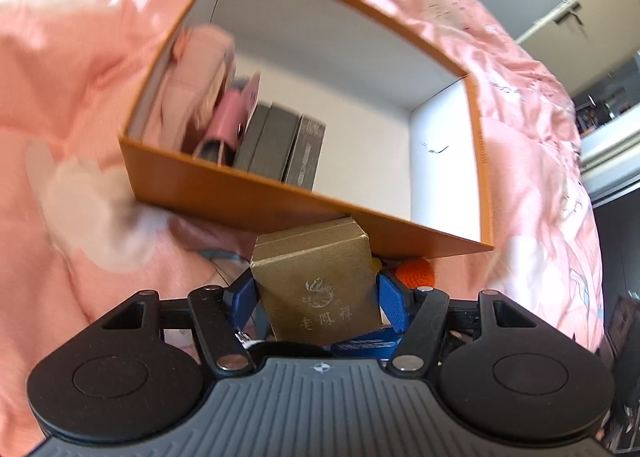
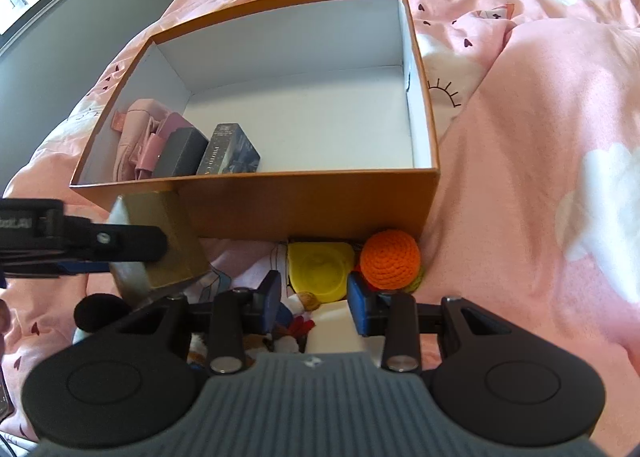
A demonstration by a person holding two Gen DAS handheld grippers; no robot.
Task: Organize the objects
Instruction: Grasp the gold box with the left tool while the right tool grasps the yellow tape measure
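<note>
left wrist view: the left gripper (image 1: 318, 293) is clenched on the gold box (image 1: 320, 281), held just outside the orange box's (image 1: 224, 185) near wall. next, i'd guess, lift it over that wall and set it beside the dark boxes (image 2: 208, 155); the right gripper (image 2: 314, 303) hangs released.

Gold box (image 1: 320, 281) — "老凤祥".

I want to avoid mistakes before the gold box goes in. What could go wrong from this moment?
1. The left hand-held gripper holds the gold cardboard box below the rim of the orange cardboard storage box, right in front of its near wall. Moving forward without lifting could hit or push that wall.
2. The dark grey boxes and pink pouch fill the left corner; dropping there could leave the gold box tilted.
</note>
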